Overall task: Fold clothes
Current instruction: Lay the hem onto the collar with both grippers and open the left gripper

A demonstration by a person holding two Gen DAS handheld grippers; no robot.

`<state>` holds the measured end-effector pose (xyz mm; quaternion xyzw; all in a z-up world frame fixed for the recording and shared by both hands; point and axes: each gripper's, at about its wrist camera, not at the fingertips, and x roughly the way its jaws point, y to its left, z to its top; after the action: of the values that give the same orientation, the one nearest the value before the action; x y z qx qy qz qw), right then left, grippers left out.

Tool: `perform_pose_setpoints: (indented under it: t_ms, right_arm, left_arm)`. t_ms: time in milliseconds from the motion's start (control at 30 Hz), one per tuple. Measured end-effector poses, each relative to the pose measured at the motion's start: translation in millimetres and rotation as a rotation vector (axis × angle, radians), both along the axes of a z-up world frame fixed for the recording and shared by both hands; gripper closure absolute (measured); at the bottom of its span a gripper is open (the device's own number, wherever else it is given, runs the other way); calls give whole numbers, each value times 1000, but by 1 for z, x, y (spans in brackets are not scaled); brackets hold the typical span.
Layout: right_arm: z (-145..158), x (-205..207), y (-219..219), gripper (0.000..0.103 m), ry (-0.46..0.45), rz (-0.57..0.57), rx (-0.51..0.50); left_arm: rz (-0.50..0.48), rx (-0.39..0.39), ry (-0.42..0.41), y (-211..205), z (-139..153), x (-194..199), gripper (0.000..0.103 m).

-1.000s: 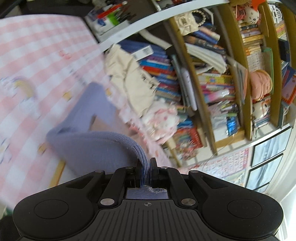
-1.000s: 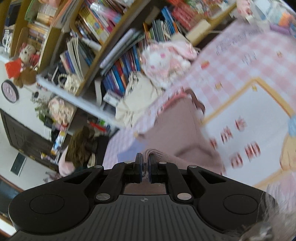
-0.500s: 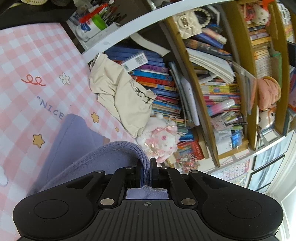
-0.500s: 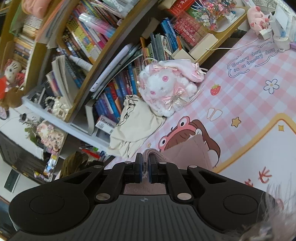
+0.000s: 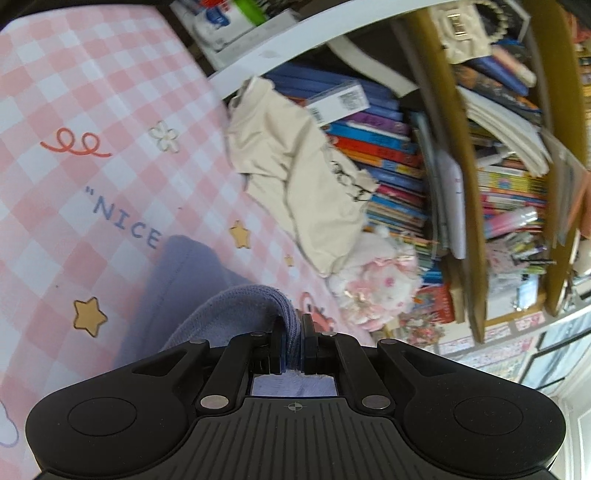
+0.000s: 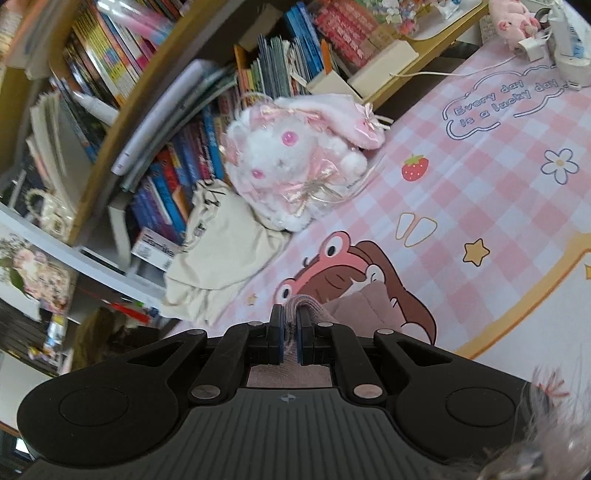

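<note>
Nearest in the left wrist view: left gripper (image 5: 292, 334) clamped tight on a ribbed lavender cuff (image 5: 258, 299), a fold of knit pinched between the pads and bulging up over the fingertips. Beyond it, more of the lavender garment (image 5: 177, 280) lying flat on the pink checked mat (image 5: 74, 110), its seamed edge just under the printed word "NICE". Open mat to the left and ahead of the cloth, marked only with stars, a red squiggle and a flower outline.

Nearest in the right wrist view: right gripper (image 6: 290, 334) likewise closed hard on a dusty pink knit edge (image 6: 306, 304), pinched between blue-lined pads. Just past it, the rest of the pink garment (image 6: 364, 306) resting on the mat (image 6: 480, 177), covering part of a printed cartoon girl in a frog hat. Fuzzy pale fibres at the lower right corner, too blurred to identify. Wide free stretch of mat to the right, bordered by a yellow printed frame line; readable there: "Every day is a lucky day".

Farther off, at the mat's far edge: a cream cloth bag (image 5: 295, 173) slumped against the bookshelf (image 5: 458, 229), faint dark lettering on it unreadable. Touching it, a white and pink plush toy (image 6: 295, 162) with ribbon bows. Behind both, shelf compartments packed with upright and leaning books, spines too blurred to read; one box with a barcode label above the bag. Far right, a small pink plush (image 6: 513, 22) and a white cable near the mat's corner.
</note>
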<state>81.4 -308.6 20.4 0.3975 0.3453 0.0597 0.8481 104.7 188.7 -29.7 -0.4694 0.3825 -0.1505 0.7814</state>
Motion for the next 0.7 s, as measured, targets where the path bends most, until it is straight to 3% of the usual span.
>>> perform_pose_setpoints:
  t_ms: [200, 333, 400, 467, 500, 567, 700]
  right_arm:
    - [-21, 20, 5, 96, 64, -14, -46]
    - [-30, 25, 4, 89, 92, -45, -91]
    - [-26, 24, 2, 86, 73, -44, -130]
    - [-21, 23, 2, 79, 56, -26, -192]
    - [-18, 22, 2, 76, 48, -18, -223]
    - [-15, 24, 9, 72, 33, 31, -307]
    - [-20, 31, 34, 64, 23, 149, -491]
  left_arm:
    - [-32, 93, 51, -7, -14, 21, 96]
    - [-88, 229, 41, -13, -5, 31, 77]
    - [-106, 316, -9, -13, 8, 30, 65]
    - [-95, 414, -86, -11, 22, 23, 43]
    - [-86, 474, -121, -11, 28, 20, 40]
    - [-101, 587, -170, -12, 33, 15, 39]
    - [-238, 707, -263, -28, 31, 12, 41]
